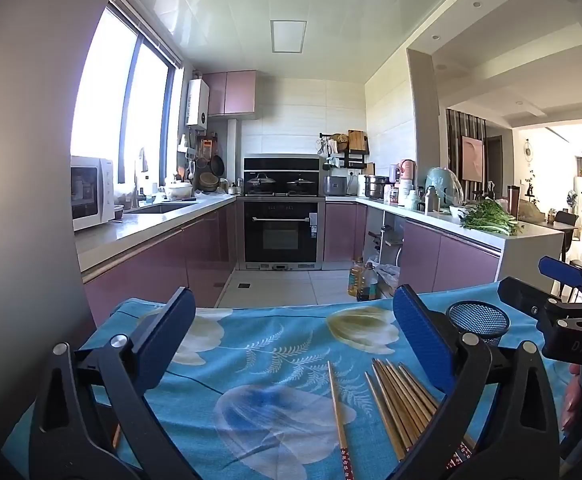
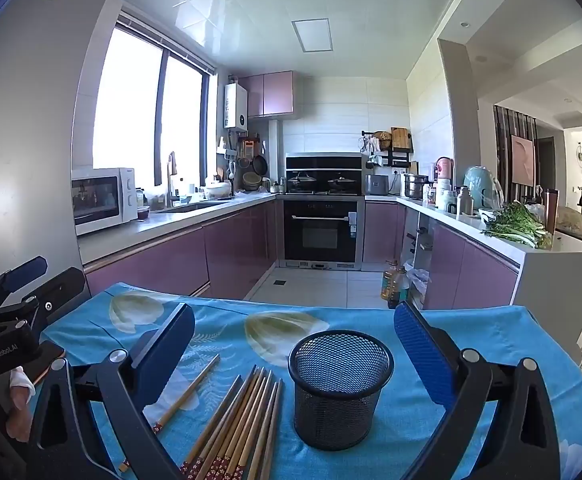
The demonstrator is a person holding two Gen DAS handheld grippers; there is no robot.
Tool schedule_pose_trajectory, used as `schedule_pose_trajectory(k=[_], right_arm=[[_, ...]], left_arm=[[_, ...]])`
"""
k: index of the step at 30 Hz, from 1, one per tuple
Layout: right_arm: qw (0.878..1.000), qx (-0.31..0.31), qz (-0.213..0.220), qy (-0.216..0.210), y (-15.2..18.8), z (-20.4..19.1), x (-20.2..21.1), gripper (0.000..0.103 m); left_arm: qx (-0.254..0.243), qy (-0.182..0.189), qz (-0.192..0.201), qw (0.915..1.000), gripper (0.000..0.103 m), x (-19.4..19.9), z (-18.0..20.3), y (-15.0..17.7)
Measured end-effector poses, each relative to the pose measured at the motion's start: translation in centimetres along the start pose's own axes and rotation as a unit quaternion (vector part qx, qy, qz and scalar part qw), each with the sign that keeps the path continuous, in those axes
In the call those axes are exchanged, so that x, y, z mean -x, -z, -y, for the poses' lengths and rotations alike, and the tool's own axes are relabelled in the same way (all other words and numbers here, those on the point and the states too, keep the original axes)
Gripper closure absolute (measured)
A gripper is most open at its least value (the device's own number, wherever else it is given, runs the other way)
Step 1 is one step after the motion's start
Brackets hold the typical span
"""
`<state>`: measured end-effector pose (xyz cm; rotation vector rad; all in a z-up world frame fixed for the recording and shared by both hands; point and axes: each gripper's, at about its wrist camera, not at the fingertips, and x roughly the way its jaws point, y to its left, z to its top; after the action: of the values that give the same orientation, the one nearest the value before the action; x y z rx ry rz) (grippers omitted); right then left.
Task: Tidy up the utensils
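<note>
Several wooden chopsticks (image 2: 235,428) with red patterned ends lie bunched on the blue floral tablecloth (image 2: 471,332); one chopstick (image 2: 187,392) lies apart to their left. An empty black mesh holder (image 2: 341,388) stands upright right of the bunch. My right gripper (image 2: 295,344) is open and empty above the cloth, the holder between its fingers. My left gripper (image 1: 291,332) is open and empty; the bunch (image 1: 403,400) lies by its right finger, the single chopstick (image 1: 339,420) between the fingers, the holder (image 1: 479,318) behind.
The table's far edge (image 2: 291,300) drops to a tiled kitchen floor with oil bottles (image 2: 395,282). Purple cabinets, an oven (image 2: 319,232) and counters stand beyond. The other gripper shows at each view's side (image 1: 571,304).
</note>
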<state>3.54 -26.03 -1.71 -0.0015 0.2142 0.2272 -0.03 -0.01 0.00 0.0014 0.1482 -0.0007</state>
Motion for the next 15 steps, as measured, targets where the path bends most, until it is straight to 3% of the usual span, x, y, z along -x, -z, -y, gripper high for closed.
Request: schedule_pose_trajectory(k=[15], right_arm=[[1.000, -0.001, 0.000, 0.000, -0.01, 0.11, -0.02, 0.006]], left_arm=[[0.000, -0.001, -0.001, 1.0000, 0.005, 0.23, 0.04, 0.02]])
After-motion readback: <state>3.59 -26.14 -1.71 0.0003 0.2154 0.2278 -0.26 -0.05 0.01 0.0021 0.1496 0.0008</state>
